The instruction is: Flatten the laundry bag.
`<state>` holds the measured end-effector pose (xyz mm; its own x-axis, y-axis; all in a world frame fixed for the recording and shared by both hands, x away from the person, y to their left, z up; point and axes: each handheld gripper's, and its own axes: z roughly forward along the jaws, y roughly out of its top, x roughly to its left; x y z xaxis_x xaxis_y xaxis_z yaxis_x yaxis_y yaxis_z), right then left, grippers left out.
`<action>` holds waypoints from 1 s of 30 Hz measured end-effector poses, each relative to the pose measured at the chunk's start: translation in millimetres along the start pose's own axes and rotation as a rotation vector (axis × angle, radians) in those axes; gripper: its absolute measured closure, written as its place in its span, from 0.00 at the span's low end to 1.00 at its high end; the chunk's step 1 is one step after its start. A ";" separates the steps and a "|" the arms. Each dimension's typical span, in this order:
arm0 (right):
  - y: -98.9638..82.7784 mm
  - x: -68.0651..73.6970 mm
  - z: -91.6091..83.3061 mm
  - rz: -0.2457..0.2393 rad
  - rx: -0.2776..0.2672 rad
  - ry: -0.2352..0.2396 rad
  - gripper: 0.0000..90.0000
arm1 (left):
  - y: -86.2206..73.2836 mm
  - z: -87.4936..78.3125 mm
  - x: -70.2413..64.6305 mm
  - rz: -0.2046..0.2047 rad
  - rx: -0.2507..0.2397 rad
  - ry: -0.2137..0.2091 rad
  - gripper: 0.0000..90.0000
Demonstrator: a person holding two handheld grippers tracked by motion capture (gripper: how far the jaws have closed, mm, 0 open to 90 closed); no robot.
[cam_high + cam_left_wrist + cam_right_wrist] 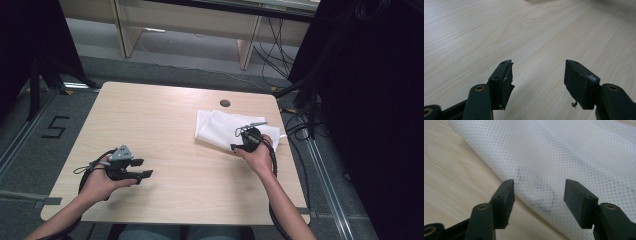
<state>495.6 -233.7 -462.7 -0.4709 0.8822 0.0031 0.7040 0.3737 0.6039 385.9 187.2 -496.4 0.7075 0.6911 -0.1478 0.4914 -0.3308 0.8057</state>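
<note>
— High view first: pale wooden table seen whole, white mesh cloth lying folded right of centre, toward the far edge. Right gripper sitting at the cloth's near edge, held in the right hand. Left gripper low at the left of the frame, well apart from the cloth, over bare wood, held in the left hand.

— And from the right gripper view?

— Closer look at the cloth: fine dotted weave, faint grey marks showing through, folded edge running from upper left to lower right. Right gripper with jaws spread wide, nothing pinched, cloth lying beyond and below the gap. Strip of table at the left of the frame.

— Left gripper view?

— Wood grain of the table across the frame. Left gripper released too, jaws apart, nothing between them. Worn, chipped pads, a small thread hanging from the right one; not visible from above.

— Anything inside the cloth?

— Cannot tell; grey marks too faint to read.
</note>
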 end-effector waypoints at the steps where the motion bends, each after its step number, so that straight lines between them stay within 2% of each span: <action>1: 1.3 3.8 2.1 -0.006 -0.001 0.004 0.47 | 0.1 0.1 0.1 -0.006 -0.004 -0.003 0.43; 2: 1.8 9.2 6.2 0.004 -0.015 0.007 0.47 | 0.6 0.0 1.6 0.013 -0.005 -0.004 0.43; 3: 3.4 11.8 7.0 -0.024 0.011 0.019 0.46 | 0.6 0.8 1.2 0.005 -0.009 0.001 0.43; 4: 3.6 16.0 11.2 -0.020 -0.002 0.020 0.46 | 0.7 1.2 2.4 0.008 0.005 -0.013 0.43; 5: 4.3 17.8 13.1 -0.031 0.010 0.021 0.46 | 0.0 2.5 1.6 0.006 0.000 -0.004 0.43; 6: 4.8 19.2 15.1 -0.029 0.026 0.023 0.46 | -0.7 3.8 0.7 -0.013 0.005 -0.012 0.43; 7: 5.0 19.4 17.4 -0.028 0.038 0.018 0.46 | -0.6 3.0 2.1 0.013 0.020 -0.012 0.43; 8: 4.8 17.7 21.0 -0.050 0.024 0.008 0.46 | -0.6 3.0 2.1 0.013 0.020 -0.012 0.43; 10: 3.9 17.1 25.0 -0.068 0.035 0.003 0.46 | 0.3 2.8 0.8 0.009 0.008 -0.023 0.43; 11: 3.2 19.8 26.8 -0.031 0.049 0.007 0.47 | 0.2 2.9 0.2 0.009 0.002 -0.015 0.43; 12: 3.2 19.7 28.0 -0.030 0.050 0.007 0.47 | 0.3 3.0 0.0 0.012 0.003 -0.012 0.43; 13: 3.4 17.9 30.1 -0.056 0.041 0.002 0.48 | 0.2 2.9 0.5 0.013 0.015 -0.020 0.43; 14: 3.9 16.9 31.3 -0.070 0.039 0.003 0.49 | 0.4 4.0 -1.1 0.000 -0.002 -0.020 0.43; 15: 4.1 16.5 31.8 -0.073 0.039 0.002 0.50 | 0.9 3.5 -0.6 0.017 0.001 -0.021 0.43; 17: 3.9 17.8 32.2 -0.036 0.050 -0.001 0.52 | 1.2 3.6 -2.1 0.010 0.006 -0.027 0.43; 19: 3.7 16.9 33.4 -0.048 0.047 0.000 0.53 | 0.8 4.5 -2.8 0.003 0.001 -0.028 0.43; 20: 3.2 16.0 35.2 -0.060 0.052 -0.001 0.56 | 0.2 5.9 -2.8 0.019 0.007 -0.034 0.43; 22: 2.8 15.4 35.4 -0.065 0.058 0.001 0.58 | -0.3 6.3 -3.8 0.004 0.008 -0.037 0.43; 23: 3.2 16.1 36.2 -0.034 0.071 0.011 0.62 | 0.3 4.6 -2.7 0.021 0.011 -0.039 0.43; 24: 3.5 13.5 37.4 -0.060 0.057 0.011 0.64 | 0.6 4.5 -2.6 0.021 0.001 -0.035 0.43; 25: 3.8 12.9 37.5 -0.055 0.060 0.014 0.67 | 1.0 3.7 -2.3 0.026 0.006 -0.031 0.43; 27: 4.2 13.3 35.6 -0.032 0.069 0.028 0.79 | 1.4 3.6 -1.8 0.026 0.005 -0.032 0.43; 28: 4.7 11.3 36.3 -0.044 0.061 0.018 0.85 | 1.3 3.6 -1.9 0.029 0.006 -0.026 0.43; 29: 4.7 11.5 34.3 -0.043 0.080 0.028 0.89 | 1.1 4.1 -1.8 0.026 0.004 -0.034 0.43; 30: 4.7 9.3 35.2 -0.069 0.069 0.023 0.91 | 1.1 4.1 -1.8 0.026 0.004 -0.034 0.43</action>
<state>513.3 -213.7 -487.9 -0.5316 0.8468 -0.0178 0.7037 0.4532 0.5472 387.3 183.0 -497.6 0.7370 0.6599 -0.1461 0.4746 -0.3514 0.8070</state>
